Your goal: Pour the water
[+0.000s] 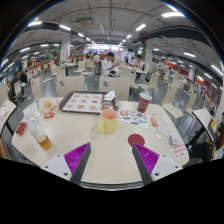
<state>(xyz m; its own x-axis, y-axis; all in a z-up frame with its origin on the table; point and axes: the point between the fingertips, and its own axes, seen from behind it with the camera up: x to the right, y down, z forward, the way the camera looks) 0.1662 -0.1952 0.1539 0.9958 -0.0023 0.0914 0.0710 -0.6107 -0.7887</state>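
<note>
Tongs open and empty, held back over the near bench edge, facing the cup and left bottle, likely lining up a grab.

— What are we seeing at the back of the table?
— We're seeing a patterned tray lying upper left of centre.
— And beyond it?
— We're looking at more tables under ceiling lights.
</note>
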